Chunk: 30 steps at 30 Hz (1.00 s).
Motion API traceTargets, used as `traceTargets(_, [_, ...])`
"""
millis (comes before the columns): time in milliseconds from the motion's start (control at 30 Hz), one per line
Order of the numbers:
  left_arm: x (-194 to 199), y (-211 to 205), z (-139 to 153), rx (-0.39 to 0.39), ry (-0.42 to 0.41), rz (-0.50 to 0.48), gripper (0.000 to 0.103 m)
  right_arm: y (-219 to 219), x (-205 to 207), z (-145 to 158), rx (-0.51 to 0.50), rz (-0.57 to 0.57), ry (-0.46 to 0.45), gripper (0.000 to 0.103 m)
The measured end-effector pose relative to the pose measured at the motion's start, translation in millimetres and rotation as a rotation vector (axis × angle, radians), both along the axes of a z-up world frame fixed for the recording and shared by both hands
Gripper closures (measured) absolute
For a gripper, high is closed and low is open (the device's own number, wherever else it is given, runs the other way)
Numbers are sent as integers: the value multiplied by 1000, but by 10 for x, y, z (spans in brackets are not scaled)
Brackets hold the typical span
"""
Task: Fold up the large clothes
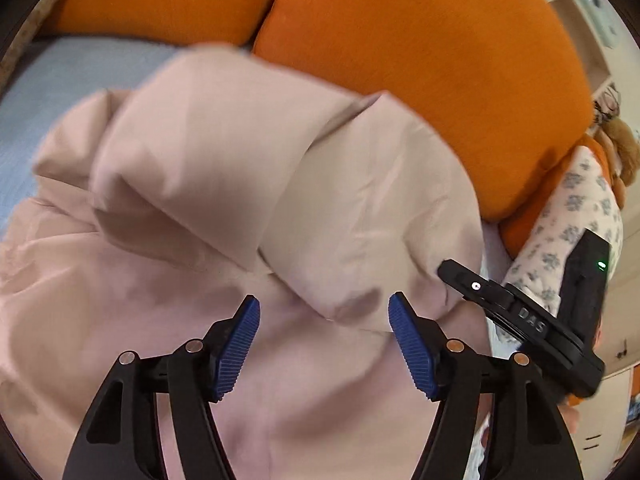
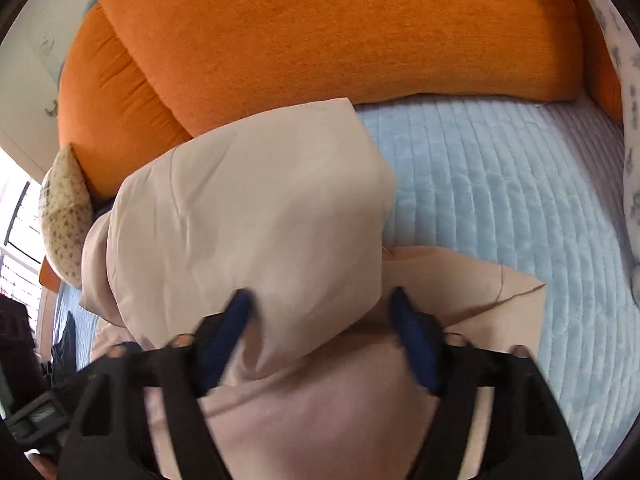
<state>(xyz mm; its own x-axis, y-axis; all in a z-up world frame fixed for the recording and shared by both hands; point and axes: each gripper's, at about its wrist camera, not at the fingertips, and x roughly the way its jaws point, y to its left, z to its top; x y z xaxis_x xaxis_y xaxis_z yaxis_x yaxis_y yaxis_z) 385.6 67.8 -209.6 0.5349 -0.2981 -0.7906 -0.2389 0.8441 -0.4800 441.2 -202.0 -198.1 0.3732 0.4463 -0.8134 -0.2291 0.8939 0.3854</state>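
A large pale pink garment lies bunched in thick folds on a light blue quilted bed cover. My left gripper is open just above the cloth, its blue pads apart with nothing between them. The right gripper's black body shows at the right of the left wrist view, touching the cloth's edge. In the right wrist view the garment fills the centre and my right gripper is open, its blurred blue pads either side of a fold. A flat corner of the cloth lies to the right.
Big orange cushions line the back of the bed. A small patterned pillow sits at the left. The person's floral sleeve is at the right of the left wrist view. Shelves stand beyond.
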Motion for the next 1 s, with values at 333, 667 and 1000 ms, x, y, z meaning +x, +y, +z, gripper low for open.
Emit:
traceTargets(333, [223, 12, -169, -20, 0, -18, 96, 261, -64, 135, -20, 43, -18, 92])
traceTargets(667, [-112, -153, 704, 276, -71, -179, 96, 479, -576, 729, -139, 85, -109, 93])
traceTargets(1000, [-1238, -68, 1137, 346, -84, -244, 96, 441, -1996, 1163, -66, 64, -189, 93])
